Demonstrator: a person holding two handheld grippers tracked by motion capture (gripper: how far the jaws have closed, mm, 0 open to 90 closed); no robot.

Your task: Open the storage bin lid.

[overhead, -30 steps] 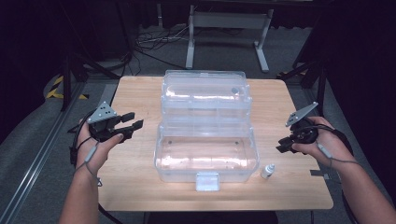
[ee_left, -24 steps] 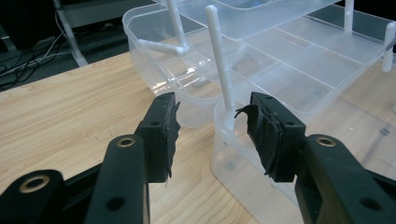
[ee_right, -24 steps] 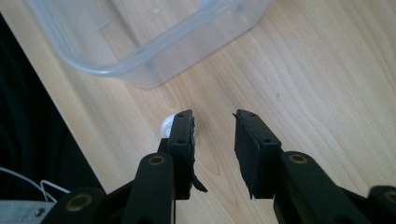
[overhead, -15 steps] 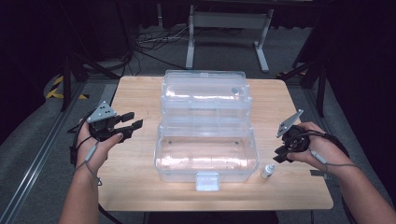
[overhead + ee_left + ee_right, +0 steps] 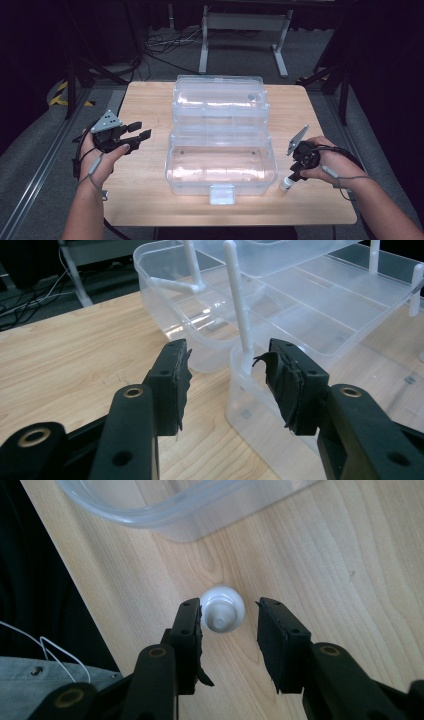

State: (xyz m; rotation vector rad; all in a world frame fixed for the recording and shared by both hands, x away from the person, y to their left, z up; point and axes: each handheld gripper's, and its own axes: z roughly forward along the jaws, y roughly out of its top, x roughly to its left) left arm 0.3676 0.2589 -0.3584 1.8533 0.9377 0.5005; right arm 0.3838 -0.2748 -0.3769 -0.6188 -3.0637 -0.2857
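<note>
The right gripper (image 5: 229, 622) points straight down over a small white bottle (image 5: 222, 608) standing on the counter (image 5: 150, 200) just off the clear plastic box's (image 5: 220, 165) front right corner. Its jaws have just been opening and stand spread around the bottle, one pad close beside it. The left gripper (image 5: 135, 135) is held level beside the box's left end, jaws spread on nothing; no writing is readable.

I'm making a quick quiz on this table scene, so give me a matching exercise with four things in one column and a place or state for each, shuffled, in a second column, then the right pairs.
Column one:
1. small white bottle
2. clear plastic box
3. left hand-held gripper
4. right hand-held gripper

Column two:
A. lid swung back, trays raised
B. jaws open, aimed at the box's left side
C. standing on the table by the box's front right corner
D. pointing down, jaws open on either side of the bottle

Pairs: 1-C, 2-A, 3-B, 4-D
</note>
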